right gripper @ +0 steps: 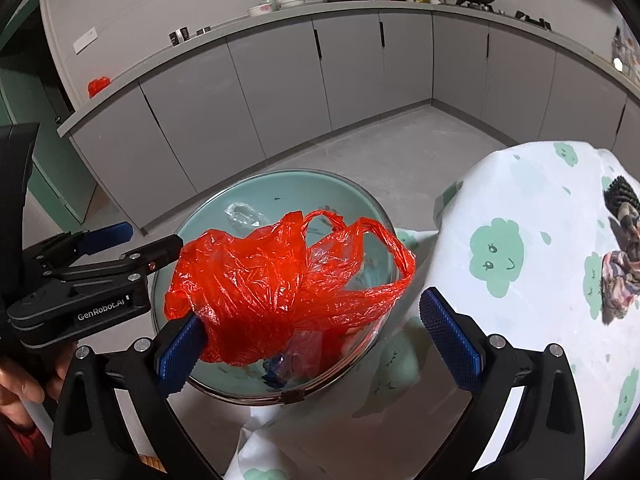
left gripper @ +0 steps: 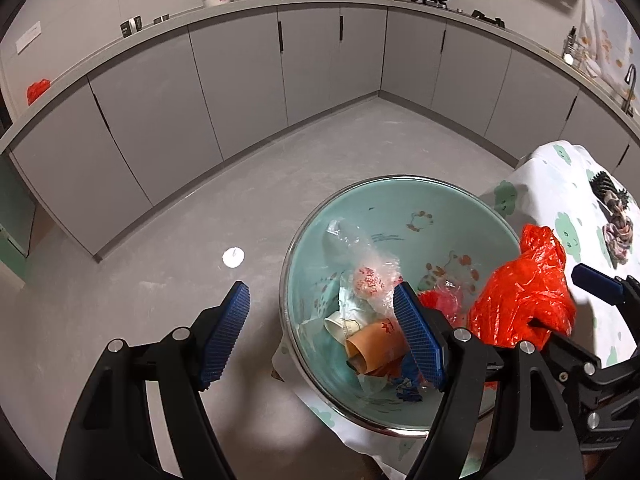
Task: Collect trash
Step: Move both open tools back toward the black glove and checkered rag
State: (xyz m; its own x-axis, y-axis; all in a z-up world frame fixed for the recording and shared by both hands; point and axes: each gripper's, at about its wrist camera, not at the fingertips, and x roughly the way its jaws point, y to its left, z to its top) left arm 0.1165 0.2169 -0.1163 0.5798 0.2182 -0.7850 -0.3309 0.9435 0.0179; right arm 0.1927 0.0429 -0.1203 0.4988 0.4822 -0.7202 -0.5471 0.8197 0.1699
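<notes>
A teal basin [left gripper: 400,179] [right gripper: 280,174] with a metal rim holds trash: clear plastic wrap [left gripper: 360,248], a white paper cup [left gripper: 340,326], an orange cup [left gripper: 374,346] and a blue wrapper. My left gripper [left gripper: 322,332] [right gripper: 154,238] is open over the basin's left rim, nothing between its pads. A crumpled red plastic bag [left gripper: 520,300] [right gripper: 256,280] hangs over the basin, clinging to the left finger of my right gripper [right gripper: 316,344] [left gripper: 564,304]. The right jaws stand wide apart and do not pinch the bag.
The basin sits on a white cloth with green clouds [left gripper: 560,184] [right gripper: 520,220]; a brush and a rag [right gripper: 620,240] lie on it at the right. Grey cabinets [left gripper: 240,80] line the back. A white disc [left gripper: 233,257] lies on the floor. A hand [right gripper: 16,392] holds the left gripper.
</notes>
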